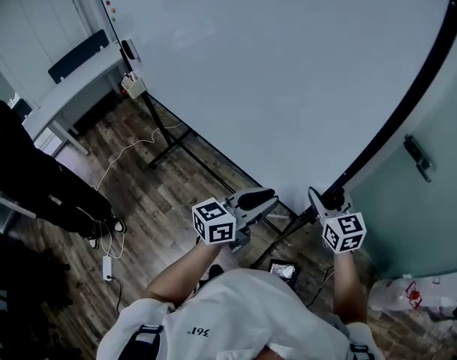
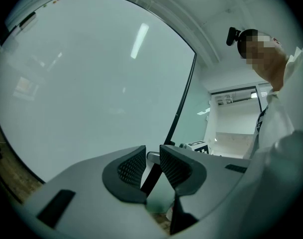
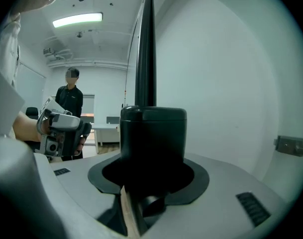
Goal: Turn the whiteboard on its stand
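The big whiteboard [image 1: 288, 73] fills the head view's upper half, tilted on its black stand [image 1: 183, 145]. Its black edge [image 1: 408, 103] runs down to a black knob [image 1: 333, 199] at the lower right. My right gripper [image 1: 329, 199] sits on that knob; in the right gripper view the black knob [image 3: 152, 133] fills the space between the jaws of my right gripper [image 3: 152, 151], and the board's edge [image 3: 145, 49] rises straight above it. My left gripper [image 1: 258, 199] hangs just left of it, below the board. The jaws of my left gripper [image 2: 152, 163] stand a narrow gap apart with nothing between them, facing the whiteboard [image 2: 91, 83].
A glass door with a handle [image 1: 417, 158] stands close on the right. At the left are a white desk [image 1: 70, 88] and dark bags [image 1: 33, 178]. A cable and power strip [image 1: 108, 267] lie on the wooden floor. A person [image 3: 69, 103] stands beyond the board.
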The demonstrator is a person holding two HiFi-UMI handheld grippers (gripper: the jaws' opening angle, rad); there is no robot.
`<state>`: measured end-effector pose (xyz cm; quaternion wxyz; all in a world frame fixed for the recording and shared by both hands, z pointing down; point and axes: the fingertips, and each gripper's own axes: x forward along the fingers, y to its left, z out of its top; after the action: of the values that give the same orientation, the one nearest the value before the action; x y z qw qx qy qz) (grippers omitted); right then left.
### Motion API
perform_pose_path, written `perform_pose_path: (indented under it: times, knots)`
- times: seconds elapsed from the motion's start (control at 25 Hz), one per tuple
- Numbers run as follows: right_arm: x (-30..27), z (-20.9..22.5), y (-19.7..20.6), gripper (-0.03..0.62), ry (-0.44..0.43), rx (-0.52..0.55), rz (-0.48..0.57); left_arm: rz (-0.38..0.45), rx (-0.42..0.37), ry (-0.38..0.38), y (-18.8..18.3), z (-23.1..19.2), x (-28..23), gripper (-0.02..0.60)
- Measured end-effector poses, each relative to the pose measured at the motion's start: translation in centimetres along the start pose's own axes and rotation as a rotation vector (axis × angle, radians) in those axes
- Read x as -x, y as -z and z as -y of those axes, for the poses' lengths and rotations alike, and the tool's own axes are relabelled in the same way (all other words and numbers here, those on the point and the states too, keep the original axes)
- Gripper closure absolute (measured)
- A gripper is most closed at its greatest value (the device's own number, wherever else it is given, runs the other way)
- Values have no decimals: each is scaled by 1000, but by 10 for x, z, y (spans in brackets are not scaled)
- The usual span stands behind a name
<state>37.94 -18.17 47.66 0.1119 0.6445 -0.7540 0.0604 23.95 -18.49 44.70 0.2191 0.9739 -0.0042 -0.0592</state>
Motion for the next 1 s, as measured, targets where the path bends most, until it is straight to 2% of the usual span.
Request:
perform_pose_path:
  times: [1.0]
  knots:
    - [-28,-20,-6,396,-42,20,-9,6,23,-23,1,-17,10,508]
